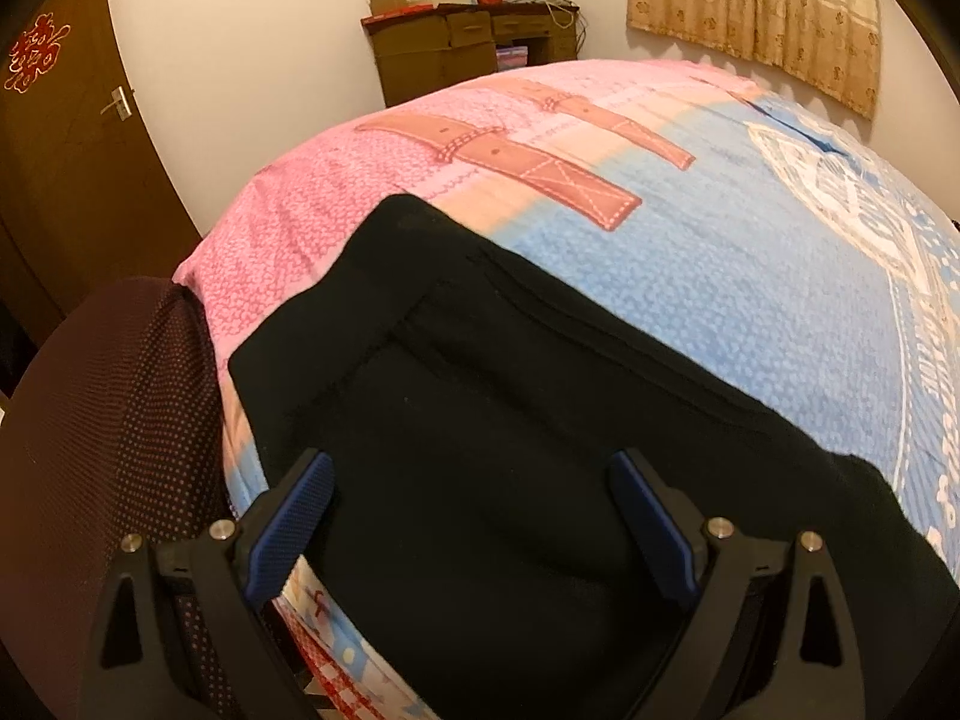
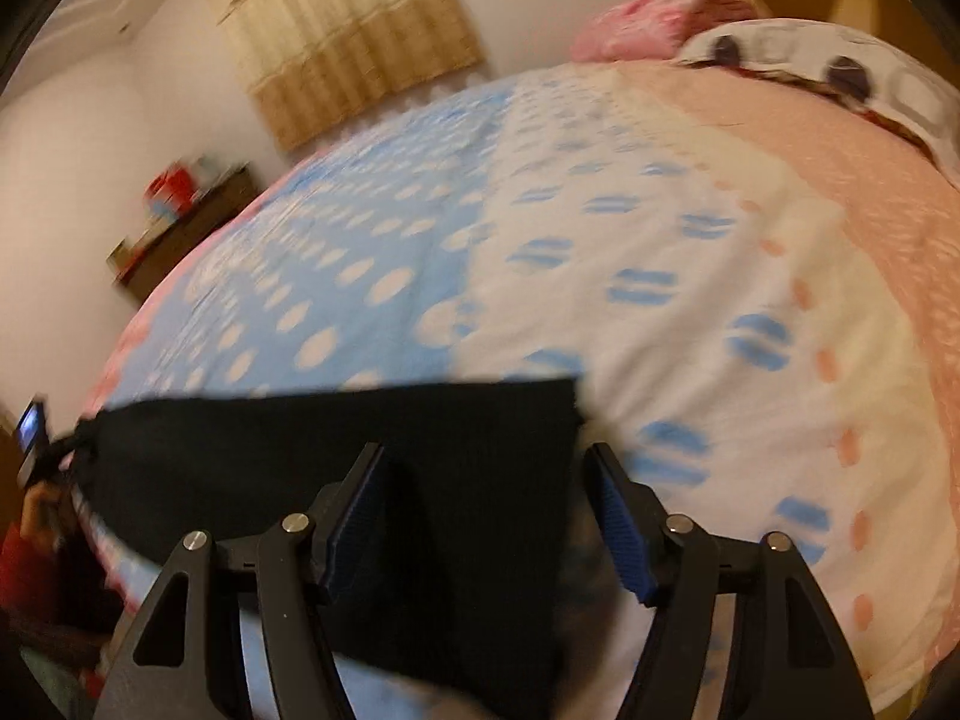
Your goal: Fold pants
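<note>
Bed (image 1: 720, 312), covered by a pink-and-blue printed quilt, serves as the broad flat support on which the garment can be spread and creased. Black pants (image 1: 480, 420) lie flat along the near edge of the bed, within reach of both hands; in the right wrist view the same dark cloth (image 2: 336, 450) ends in a straight edge, which is probably the far end of the garment. Beside the bed, at the near left, stands a dotted chair back (image 1: 108, 420).

Left gripper (image 1: 474, 522) hangs over the pants with its 2 fingers (image 1: 300, 516) wide apart and nothing pinched, so the cloth lies free beneath them. Right gripper (image 2: 486, 516) likewise has its fingers (image 2: 618, 516) spread, straddling the cloth without pressing it; the view is blurred. Judged from this layout, 1 fold is laid and both tools are free to take a fresh hold.
</note>
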Action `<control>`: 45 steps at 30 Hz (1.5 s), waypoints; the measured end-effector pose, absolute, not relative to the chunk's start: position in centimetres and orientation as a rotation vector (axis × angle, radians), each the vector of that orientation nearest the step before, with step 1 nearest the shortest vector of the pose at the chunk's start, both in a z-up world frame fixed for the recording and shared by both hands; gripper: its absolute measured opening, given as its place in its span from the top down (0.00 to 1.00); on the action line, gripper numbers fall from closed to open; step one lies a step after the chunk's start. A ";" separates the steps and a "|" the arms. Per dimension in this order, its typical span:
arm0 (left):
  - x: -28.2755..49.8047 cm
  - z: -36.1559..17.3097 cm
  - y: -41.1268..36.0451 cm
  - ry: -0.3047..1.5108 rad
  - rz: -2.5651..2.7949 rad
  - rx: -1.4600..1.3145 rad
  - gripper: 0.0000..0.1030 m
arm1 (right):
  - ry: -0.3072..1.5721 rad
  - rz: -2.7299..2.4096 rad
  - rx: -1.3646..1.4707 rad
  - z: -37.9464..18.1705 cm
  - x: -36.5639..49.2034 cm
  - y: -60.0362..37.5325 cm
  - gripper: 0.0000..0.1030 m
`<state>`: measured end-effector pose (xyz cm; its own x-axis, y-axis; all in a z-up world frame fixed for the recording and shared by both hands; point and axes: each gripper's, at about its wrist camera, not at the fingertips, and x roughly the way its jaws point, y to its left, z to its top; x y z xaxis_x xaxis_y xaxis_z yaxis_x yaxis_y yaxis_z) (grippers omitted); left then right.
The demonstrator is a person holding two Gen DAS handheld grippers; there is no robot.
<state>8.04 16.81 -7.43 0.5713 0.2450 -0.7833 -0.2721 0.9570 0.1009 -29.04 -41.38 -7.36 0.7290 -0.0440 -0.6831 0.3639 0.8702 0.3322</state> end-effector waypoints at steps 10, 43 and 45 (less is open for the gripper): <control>7.8 -7.2 17.2 0.926 0.266 -0.061 0.07 | 0.765 -0.282 0.536 -8.1 -30.4 -40.1 0.66; 5.5 -4.2 19.9 0.822 0.089 -0.145 0.07 | 0.687 0.409 0.402 -3.5 -11.2 -12.7 0.34; 5.6 -4.4 19.5 0.831 0.082 -0.135 0.07 | 0.696 0.355 0.290 -2.8 -10.2 -13.4 0.34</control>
